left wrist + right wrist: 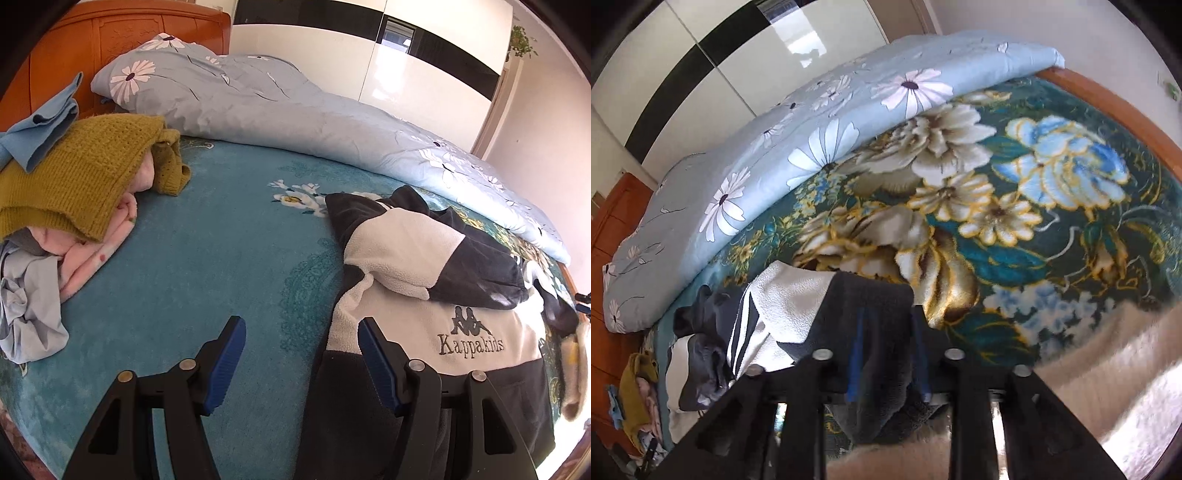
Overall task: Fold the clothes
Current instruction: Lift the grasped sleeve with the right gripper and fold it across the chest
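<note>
Fleece jacket (871, 306) sleeve lies draped between the right hand-held gripper (888, 354) pads.

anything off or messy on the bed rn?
Nothing damaged or spilled. The unfolded clothes pile sits jumbled on the teal blanket, mustard sweater draped on top. The black-and-white fleece jacket is half folded, with a dark fleece part between the right gripper fingers.

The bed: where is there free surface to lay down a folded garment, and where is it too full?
A bare teal patch of the bed cover lies between the unfolded clothes pile and the black-and-white fleece jacket. In the right wrist view, the flowered blanket is free beyond the jacket, up to the wooden bed edge. The rolled quilt fills the far side.
</note>
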### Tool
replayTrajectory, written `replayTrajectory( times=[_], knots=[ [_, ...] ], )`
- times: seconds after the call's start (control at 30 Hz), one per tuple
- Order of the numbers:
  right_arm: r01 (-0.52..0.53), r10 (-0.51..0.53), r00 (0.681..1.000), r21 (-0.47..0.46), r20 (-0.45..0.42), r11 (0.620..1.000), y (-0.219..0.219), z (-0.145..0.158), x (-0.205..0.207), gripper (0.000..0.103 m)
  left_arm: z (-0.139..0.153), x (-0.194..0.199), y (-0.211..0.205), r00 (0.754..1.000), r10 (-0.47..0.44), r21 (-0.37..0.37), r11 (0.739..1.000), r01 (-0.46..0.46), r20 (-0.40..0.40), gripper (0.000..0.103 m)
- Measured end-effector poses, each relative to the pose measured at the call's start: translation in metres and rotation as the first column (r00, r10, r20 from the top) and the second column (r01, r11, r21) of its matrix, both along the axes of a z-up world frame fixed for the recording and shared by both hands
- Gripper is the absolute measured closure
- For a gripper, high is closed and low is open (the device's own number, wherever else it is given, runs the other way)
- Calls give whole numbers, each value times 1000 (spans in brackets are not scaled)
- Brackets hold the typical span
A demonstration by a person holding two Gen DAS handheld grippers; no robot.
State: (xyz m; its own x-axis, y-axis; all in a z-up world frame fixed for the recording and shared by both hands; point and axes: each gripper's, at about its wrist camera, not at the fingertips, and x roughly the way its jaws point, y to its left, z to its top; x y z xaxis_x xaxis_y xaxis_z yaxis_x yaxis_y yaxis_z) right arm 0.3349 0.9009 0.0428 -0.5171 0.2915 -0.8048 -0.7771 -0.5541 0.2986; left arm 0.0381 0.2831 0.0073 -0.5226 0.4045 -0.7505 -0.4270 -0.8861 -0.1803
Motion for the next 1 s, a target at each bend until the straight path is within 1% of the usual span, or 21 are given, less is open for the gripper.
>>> replayTrajectory(
  times=[0.03,0.1,0.17,0.27,0.3,0.37,0.43,0.5,0.53,0.57,0.6,0.63,0.67,0.7,0.77,0.87,0.93,1.0],
  knots=[
    [-36,35,999,37,13,999,-5,9,0,54,0,1,0,1000,2,-9,1000,-2,-2,36],
    [-153,149,987,79,54,985,-21,22,-7,54,0,3,0,1000,2,-8,1000,-2,-4,36],
    [-287,274,954,109,121,952,-44,26,-21,54,1,5,2,1000,2,7,1000,-2,0,36],
    [-427,394,884,94,250,899,-71,-2,-48,54,5,10,7,1000,0,30,1000,0,-11,36],
    [-469,429,855,84,293,879,-80,-12,-57,54,7,12,9,1000,-5,35,999,6,-13,36],
    [-549,493,786,56,374,834,-97,-33,-76,54,10,16,12,1000,-21,33,999,22,-15,36],
    [-574,499,743,42,446,818,-102,-54,-84,54,14,20,11,999,-26,18,999,26,-29,36],
    [-580,481,714,45,510,813,-103,-68,-87,54,17,22,8,999,-16,5,1000,17,-45,36],
    [-579,475,706,43,526,814,-103,-73,-86,54,17,21,6,999,-7,3,1000,7,-46,36],
    [-575,467,706,45,533,817,-102,-74,-85,55,16,20,4,999,4,4,1000,-4,-42,36],
    [-569,457,707,52,540,820,-101,-75,-84,61,15,19,2,999,15,5,1000,-14,-38,36],
    [-561,444,714,63,541,825,-100,-73,-82,70,14,18,0,999,23,8,1000,-23,-32,36],
    [-545,430,733,76,527,835,-95,-68,-79,93,12,17,-1,999,28,12,1000,-28,-26,36],
    [-525,415,755,88,507,846,-89,-61,-76,97,10,17,-3,999,32,13,999,-31,-21,36],
    [-460,347,811,146,470,876,-70,-40,-67,97,8,17,-4,999,31,5,999,-31,-19,36],
    [-307,187,894,255,407,917,-31,-6,-53,97,4,17,-5,999,36,-3,999,-36,-17,36],
    [-196,85,929,282,361,939,-2,6,-53,97,0,16,-7,999,47,-1,999,-47,-4,36],
    [-83,-18,950,304,313,949,24,12,-52,97,-5,15,-10,998,57,-2,998,-57,7,36]
  ],
)
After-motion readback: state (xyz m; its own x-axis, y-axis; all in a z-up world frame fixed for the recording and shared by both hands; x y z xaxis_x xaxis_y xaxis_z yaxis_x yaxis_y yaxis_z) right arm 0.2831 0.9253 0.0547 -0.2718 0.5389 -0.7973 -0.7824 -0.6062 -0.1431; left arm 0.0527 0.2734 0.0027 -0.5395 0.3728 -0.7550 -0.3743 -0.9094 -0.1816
